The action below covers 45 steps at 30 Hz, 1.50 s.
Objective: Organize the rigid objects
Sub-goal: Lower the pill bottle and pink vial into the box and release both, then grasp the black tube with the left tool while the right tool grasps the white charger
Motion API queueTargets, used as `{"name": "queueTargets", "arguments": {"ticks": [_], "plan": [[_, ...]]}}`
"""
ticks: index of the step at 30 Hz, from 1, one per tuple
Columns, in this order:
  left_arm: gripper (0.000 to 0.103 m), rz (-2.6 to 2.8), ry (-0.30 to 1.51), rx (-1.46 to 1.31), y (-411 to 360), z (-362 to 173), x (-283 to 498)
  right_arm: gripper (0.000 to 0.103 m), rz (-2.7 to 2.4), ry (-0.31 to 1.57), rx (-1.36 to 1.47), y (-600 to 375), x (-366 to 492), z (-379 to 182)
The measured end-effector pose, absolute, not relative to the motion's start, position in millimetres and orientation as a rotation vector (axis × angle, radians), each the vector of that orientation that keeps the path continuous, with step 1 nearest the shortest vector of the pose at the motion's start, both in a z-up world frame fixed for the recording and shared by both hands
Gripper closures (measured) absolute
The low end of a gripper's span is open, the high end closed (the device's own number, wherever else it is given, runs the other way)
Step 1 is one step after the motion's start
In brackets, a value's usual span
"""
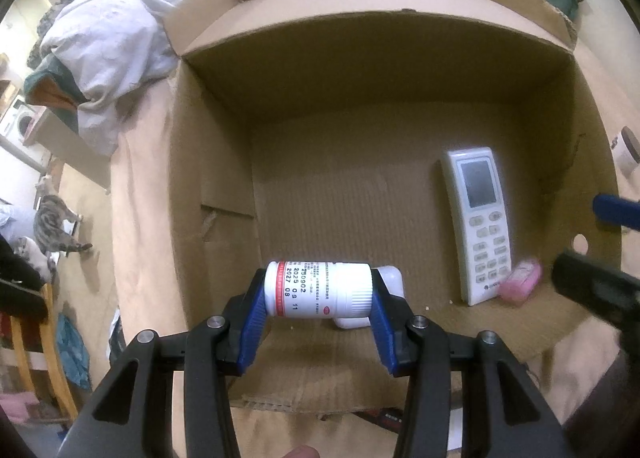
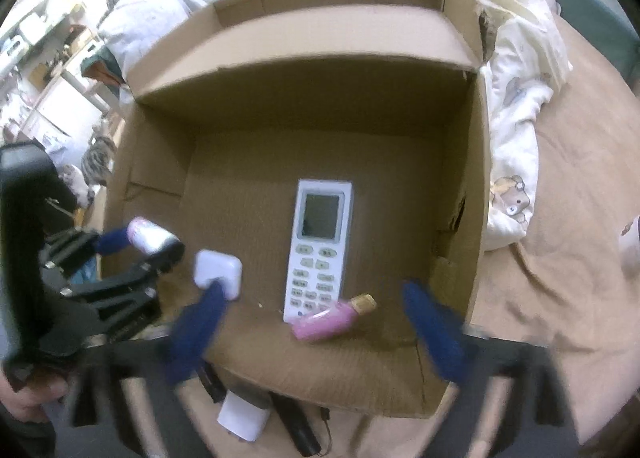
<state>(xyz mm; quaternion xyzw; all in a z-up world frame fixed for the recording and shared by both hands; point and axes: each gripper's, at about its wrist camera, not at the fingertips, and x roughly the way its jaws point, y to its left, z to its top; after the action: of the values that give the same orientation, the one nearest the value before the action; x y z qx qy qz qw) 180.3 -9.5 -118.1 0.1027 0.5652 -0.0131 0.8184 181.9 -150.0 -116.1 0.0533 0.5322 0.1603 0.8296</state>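
My left gripper point(image 1: 319, 294) is shut on a white pill bottle point(image 1: 318, 290) held sideways over the near part of an open cardboard box point(image 1: 224, 186). It also shows in the right wrist view point(image 2: 150, 238). On the box floor lie a white remote control point(image 1: 478, 218), a pink tube point(image 1: 520, 284) and a white charger point(image 1: 390, 282). In the right wrist view the remote point(image 2: 320, 246), pink tube point(image 2: 332, 318) and charger point(image 2: 218, 272) lie ahead of my right gripper point(image 2: 316, 300), which is open and empty at the box's near edge.
The box sits on a tan bedsheet point(image 2: 580, 218) with crumpled white bedding point(image 1: 104, 58) behind and beside it. A white cup point(image 1: 626, 154) stands right of the box. Dark objects and a white item point(image 2: 244, 418) lie in front of the box. A cat point(image 1: 54, 226) is on the floor at left.
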Motion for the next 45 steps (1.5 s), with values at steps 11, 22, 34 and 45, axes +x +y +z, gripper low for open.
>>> {"name": "queueTargets", "arguments": {"ticks": [11,22,34,45], "plan": [[0.021,-0.073,1.184,0.217,-15.3,-114.2,175.8,0.0,0.342,1.02,0.114,-161.0,178.9,-96.8],[0.015,-0.106,1.177,0.173,-12.2,-104.7,178.5,0.0,0.297,1.026,0.041,-161.6,178.7,-101.0],[0.015,-0.103,1.214,0.079,11.7,-81.0,154.3,0.0,0.284,1.032,-0.005,-165.9,169.0,-94.9],[0.016,-0.208,1.315,-0.028,8.0,-91.6,100.8,0.0,0.227,1.069,0.019,-184.9,140.3,-94.6]]}}
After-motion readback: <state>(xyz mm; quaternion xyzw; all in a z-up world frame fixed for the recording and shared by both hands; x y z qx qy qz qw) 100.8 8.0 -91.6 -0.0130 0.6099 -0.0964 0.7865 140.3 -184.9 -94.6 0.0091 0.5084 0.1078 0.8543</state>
